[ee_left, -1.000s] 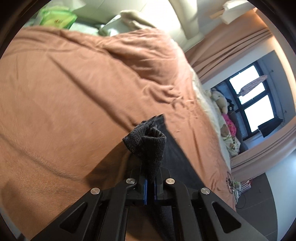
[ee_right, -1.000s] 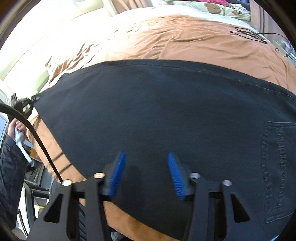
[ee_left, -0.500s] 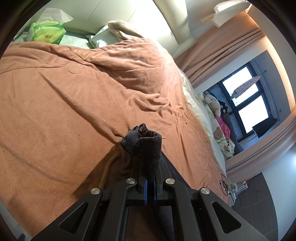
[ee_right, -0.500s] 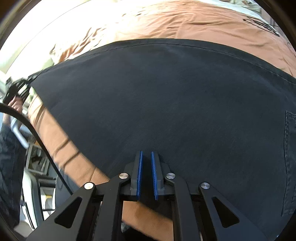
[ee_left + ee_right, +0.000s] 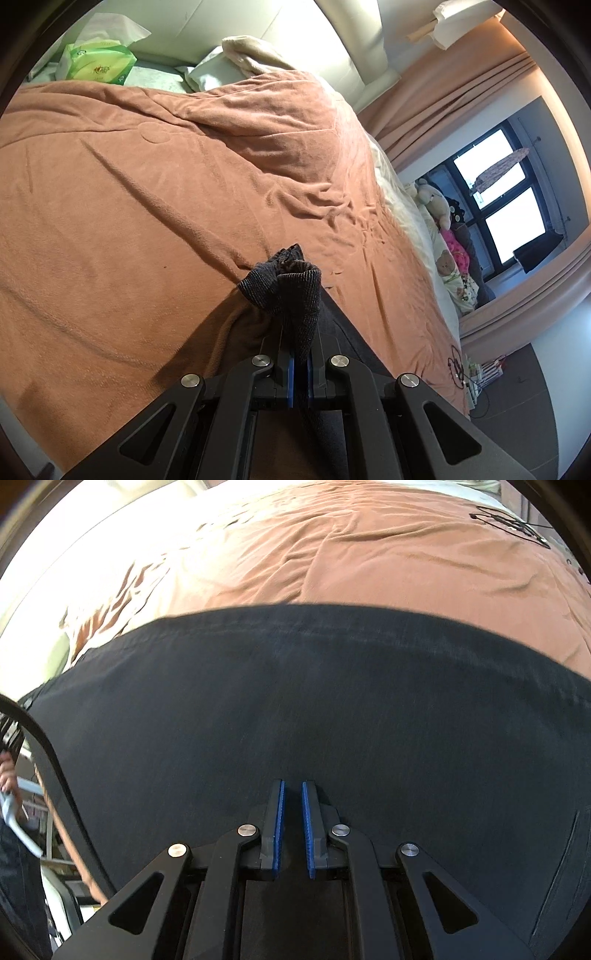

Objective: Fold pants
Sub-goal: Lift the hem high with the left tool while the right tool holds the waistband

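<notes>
One wide bed [image 5: 110, 221] fills the room from where I stand, covered by a rust-orange blanket [image 5: 369, 561] with creases running toward twelve o'clock. Dark pants [image 5: 295, 709] lie spread flat across the blanket, their far edge a long seam curving from nine to three o'clock in the right wrist view. At the head of the bed a pale pillow [image 5: 218, 70] sits at about eleven o'clock, with a green tissue pack [image 5: 99, 62] at ten o'clock. Soft toys [image 5: 443, 236] line the window side near three o'clock. The left tool [image 5: 300, 354] is clamped tight on a bunched, ribbed end of the pants, lifting it clear of the blanket. The right tool [image 5: 292, 812] hangs over the flat cloth, blue pads drawn nearly together, with nothing between them.
</notes>
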Tool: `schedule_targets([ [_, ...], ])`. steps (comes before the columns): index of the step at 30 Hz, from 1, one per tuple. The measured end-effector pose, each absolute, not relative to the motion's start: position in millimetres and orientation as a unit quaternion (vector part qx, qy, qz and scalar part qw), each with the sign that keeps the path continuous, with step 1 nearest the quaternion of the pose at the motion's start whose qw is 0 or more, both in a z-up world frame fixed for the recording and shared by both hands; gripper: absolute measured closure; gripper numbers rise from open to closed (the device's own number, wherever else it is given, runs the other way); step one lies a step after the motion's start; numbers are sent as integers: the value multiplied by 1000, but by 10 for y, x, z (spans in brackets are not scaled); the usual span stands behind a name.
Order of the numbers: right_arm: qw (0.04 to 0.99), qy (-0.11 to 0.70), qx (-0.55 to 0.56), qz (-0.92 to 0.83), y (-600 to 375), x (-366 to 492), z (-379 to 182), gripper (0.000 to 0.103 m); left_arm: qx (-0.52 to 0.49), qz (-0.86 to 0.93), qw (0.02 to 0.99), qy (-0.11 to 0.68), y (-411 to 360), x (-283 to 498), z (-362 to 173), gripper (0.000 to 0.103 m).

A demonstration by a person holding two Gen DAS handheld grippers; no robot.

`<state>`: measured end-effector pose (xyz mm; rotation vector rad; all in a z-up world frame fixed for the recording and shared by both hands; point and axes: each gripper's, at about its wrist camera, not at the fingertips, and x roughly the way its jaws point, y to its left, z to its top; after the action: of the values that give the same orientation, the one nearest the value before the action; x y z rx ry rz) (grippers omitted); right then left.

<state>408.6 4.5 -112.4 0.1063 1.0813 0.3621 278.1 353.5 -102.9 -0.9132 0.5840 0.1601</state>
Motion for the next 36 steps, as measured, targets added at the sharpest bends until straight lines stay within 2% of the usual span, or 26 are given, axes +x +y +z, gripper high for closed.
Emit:
schedule_targets([
  [19,847,504,67,154,215,4955,-1240,100,-431,105,845,297,3547,2805,-1194,99],
  [36,811,533,93,222,216,4105,-1277,100,-385,41,887,250,3116,3020,-145,99],
])
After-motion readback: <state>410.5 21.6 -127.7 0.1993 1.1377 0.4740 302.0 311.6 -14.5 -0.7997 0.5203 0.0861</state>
